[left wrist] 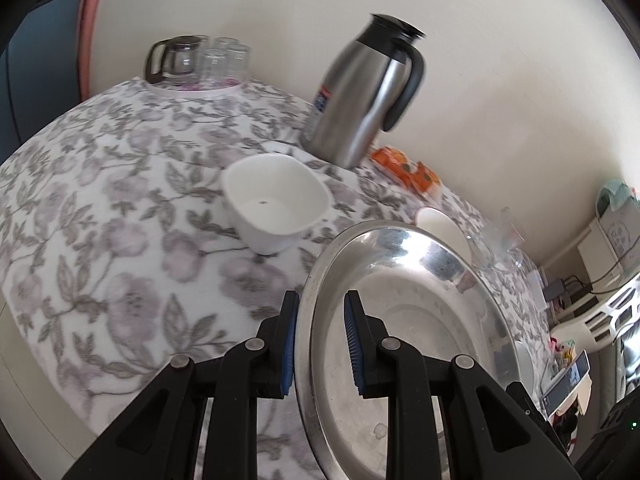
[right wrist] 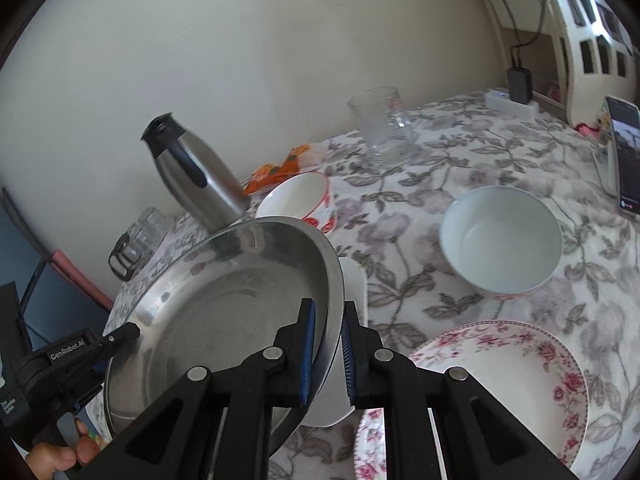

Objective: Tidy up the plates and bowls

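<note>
— Where's the steel plate (right wrist: 224,304)?
— Tilted, lifted off the floral cloth, its rim pinched on two opposite sides.
— And the bowls?
— A white squarish bowl (left wrist: 276,204) sits upright and empty. A round pale bowl (right wrist: 500,240) stands beyond the rose-patterned plate (right wrist: 508,376); a red-trimmed bowl (right wrist: 298,196) sits farther back.
</note>
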The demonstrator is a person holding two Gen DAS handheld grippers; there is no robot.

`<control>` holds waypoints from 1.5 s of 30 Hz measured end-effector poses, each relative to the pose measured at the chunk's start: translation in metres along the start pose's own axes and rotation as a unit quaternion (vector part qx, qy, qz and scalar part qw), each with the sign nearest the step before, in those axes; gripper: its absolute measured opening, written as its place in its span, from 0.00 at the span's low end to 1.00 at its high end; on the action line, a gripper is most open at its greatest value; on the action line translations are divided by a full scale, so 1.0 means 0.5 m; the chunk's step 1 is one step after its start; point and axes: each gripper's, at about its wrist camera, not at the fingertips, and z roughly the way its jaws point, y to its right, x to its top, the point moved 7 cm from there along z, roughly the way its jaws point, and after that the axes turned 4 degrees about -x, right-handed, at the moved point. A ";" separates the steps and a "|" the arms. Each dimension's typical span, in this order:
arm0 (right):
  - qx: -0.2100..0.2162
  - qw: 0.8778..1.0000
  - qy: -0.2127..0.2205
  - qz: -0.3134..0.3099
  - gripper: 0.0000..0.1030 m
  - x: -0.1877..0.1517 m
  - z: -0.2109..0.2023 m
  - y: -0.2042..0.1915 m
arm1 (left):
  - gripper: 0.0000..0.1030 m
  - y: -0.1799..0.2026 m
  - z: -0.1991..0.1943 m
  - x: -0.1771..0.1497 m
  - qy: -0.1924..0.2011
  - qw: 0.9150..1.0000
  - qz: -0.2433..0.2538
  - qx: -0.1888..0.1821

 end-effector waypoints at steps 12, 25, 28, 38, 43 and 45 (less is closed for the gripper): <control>-0.036 0.999 -0.012 0.037 0.13 0.003 0.042 0.088 | 0.23 0.077 0.085 -0.022 -0.032 0.999 0.026 -0.022; -0.051 0.998 -0.028 0.001 0.14 -0.029 0.089 0.070 | 0.23 0.022 0.132 -0.033 -0.056 0.998 -0.003 -0.013; -0.053 0.998 -0.029 -0.008 0.14 -0.032 0.094 0.065 | 0.23 0.015 0.137 -0.032 -0.056 0.998 -0.004 -0.007; -0.058 0.997 -0.037 -0.020 0.14 -0.045 0.110 0.058 | 0.23 -0.014 0.160 -0.048 -0.078 0.997 -0.021 0.005; -0.060 0.997 -0.037 -0.029 0.14 -0.048 0.113 0.052 | 0.23 -0.022 0.165 -0.052 -0.082 0.996 -0.024 0.011; -0.058 0.997 -0.038 -0.029 0.14 -0.050 0.114 0.051 | 0.23 -0.022 0.164 -0.051 -0.080 0.996 -0.023 0.012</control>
